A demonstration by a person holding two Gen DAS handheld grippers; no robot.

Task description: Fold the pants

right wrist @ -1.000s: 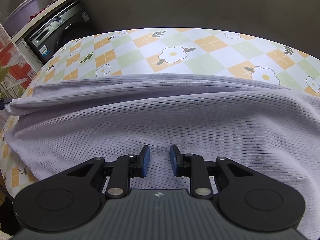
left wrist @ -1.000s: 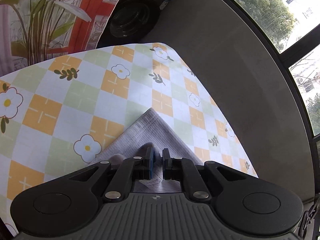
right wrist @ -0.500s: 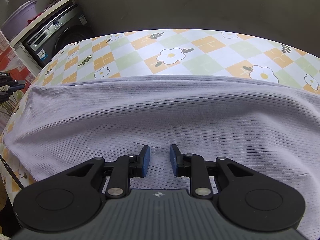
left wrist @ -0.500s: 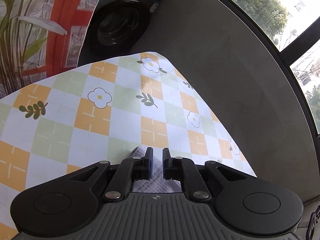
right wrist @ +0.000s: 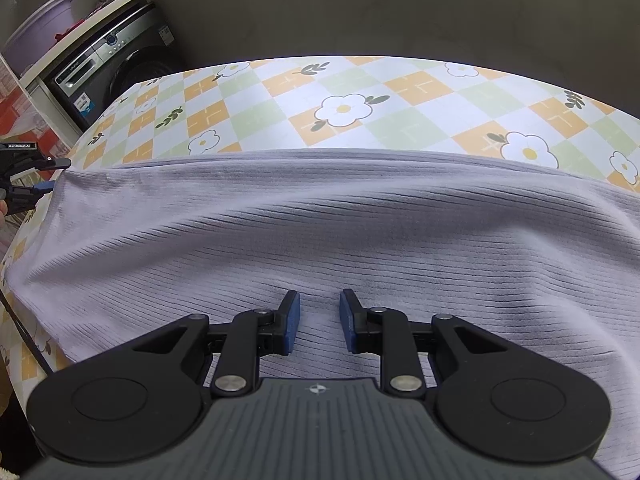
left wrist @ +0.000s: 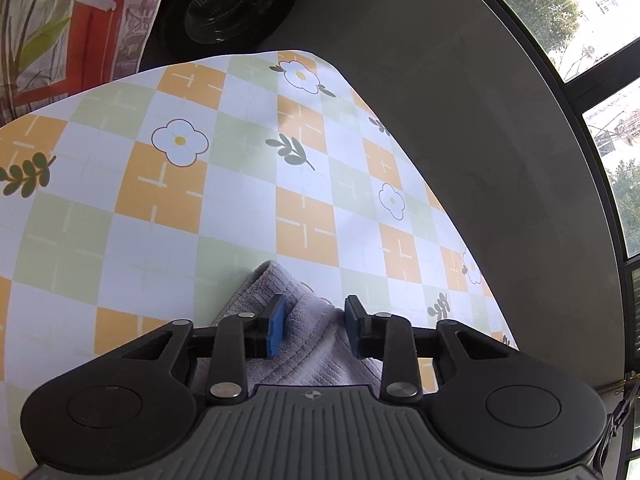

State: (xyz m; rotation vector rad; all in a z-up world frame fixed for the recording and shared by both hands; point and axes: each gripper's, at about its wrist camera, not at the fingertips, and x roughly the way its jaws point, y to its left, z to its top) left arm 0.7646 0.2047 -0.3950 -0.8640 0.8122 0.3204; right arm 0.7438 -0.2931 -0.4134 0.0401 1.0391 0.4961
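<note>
1. The pants lie spread on the tabletop, a broad lilac ribbed layer with a straight folded edge on the side far from the right tool; I judge one fold is laid and more folds remain.
2. A corner of the pants lies between the parted fingers of the left tool, whose jaws are opening; the pads do not press the cloth.
3. The right tool rests over the middle of the pants, jaws a little apart, gripping nothing.
4. Beyond the pants, a purple basin stands above a washing machine; its contents are hidden.
</note>
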